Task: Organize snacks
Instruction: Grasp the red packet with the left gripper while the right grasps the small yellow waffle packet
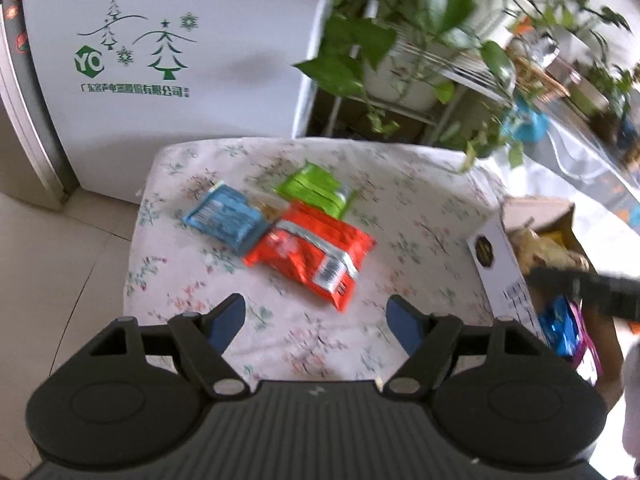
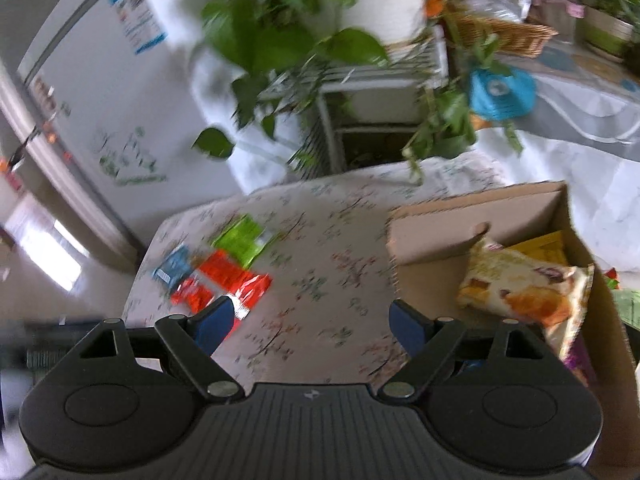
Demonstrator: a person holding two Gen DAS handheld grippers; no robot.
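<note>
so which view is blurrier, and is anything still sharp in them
Right wrist view: heavy smear across the snack packets, floral tablecloth and plant; only the right gripper stays crisp. Left wrist view: milder blur, the red packet and fridge logo still readable, its left gripper sharp; straight edges bow from the fisheye.

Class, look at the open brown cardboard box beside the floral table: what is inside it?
Inside the open brown cardboard box lies a cream-and-orange snack packet over a yellow packet. A blue foil wrapper shows too. Anything beneath them is hidden.
</note>
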